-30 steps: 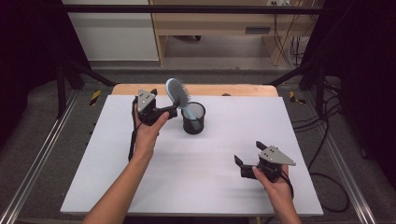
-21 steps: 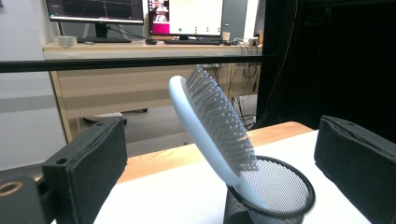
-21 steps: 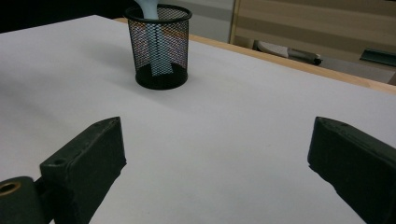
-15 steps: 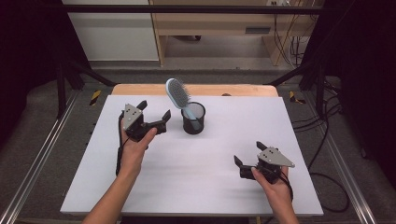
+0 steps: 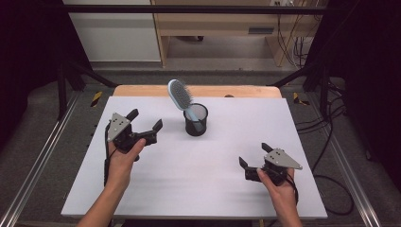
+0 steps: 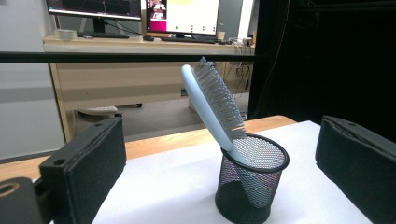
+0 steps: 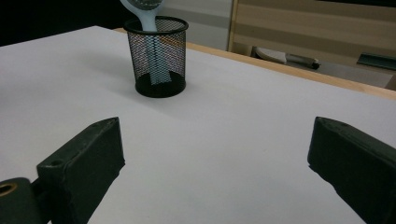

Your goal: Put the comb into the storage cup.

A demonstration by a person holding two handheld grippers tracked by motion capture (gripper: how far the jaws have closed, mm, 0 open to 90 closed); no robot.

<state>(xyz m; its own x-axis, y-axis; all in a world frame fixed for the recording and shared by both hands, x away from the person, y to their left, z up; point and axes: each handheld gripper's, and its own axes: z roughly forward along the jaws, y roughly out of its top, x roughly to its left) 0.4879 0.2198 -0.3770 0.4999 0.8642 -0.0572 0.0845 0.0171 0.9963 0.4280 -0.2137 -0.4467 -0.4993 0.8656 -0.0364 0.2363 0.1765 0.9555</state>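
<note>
The left tool is held over the left part of the white desk, jaws spread wide and nothing gripped between them. It's aimed toward the middle of the desk, and in the left gripper view the hairbrush is seen right between the two black jaws, though well ahead of them, not touching. The hairbrush is stood handle-down in a black mesh cup, leaning toward the back left, bristle head sticking out over the rim. The cup is parked upright near the back middle of the desk. Further right, the right tool is held low near the front right of the desk, also released with jaws wide apart and nothing in them, well apart from the cup.
</note>
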